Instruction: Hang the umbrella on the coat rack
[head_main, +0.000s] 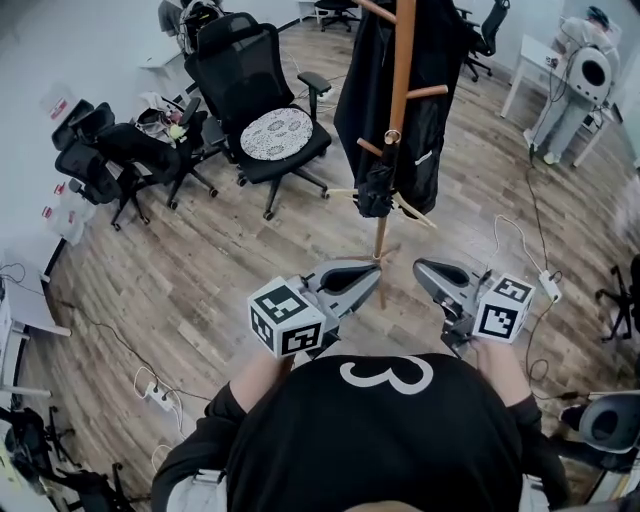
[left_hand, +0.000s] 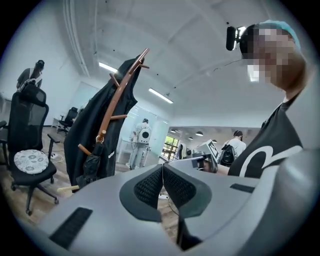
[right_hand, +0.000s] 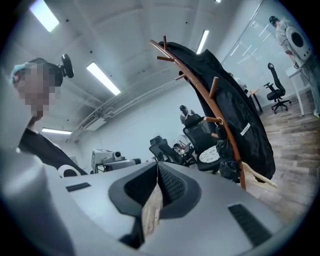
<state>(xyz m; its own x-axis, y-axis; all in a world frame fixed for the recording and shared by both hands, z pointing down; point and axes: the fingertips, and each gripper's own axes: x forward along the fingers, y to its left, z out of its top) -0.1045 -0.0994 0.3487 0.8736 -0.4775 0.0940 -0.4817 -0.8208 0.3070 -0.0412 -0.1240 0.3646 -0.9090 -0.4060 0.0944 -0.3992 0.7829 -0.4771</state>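
Bright, even indoor light from long white ceiling strip lights (right_hand: 102, 77), with mild glare there and only faint soft shadows on the brown wood plank floor (head_main: 200, 270). Black folded umbrella (head_main: 376, 190) shows as a dark mass with little detail. Gripper views have heavy fisheye bend and black vignetted corners; head view is sharp, smeared at its right edge.

The person wears a black long-sleeved shirt (head_main: 380, 450) with a looping white figure (head_main: 386, 375) printed on it. They also wear a blue-green cap (left_hand: 280, 29) with a small black camera (left_hand: 230, 38) fixed at its edge. The left gripper (head_main: 374, 274) and the right gripper (head_main: 421, 268) are smooth matte-grey shells with rounded, beak-shaped jaws lined with black dotted pads (left_hand: 149, 187), and each carries a white cube (head_main: 286, 318) printed with black square markers.
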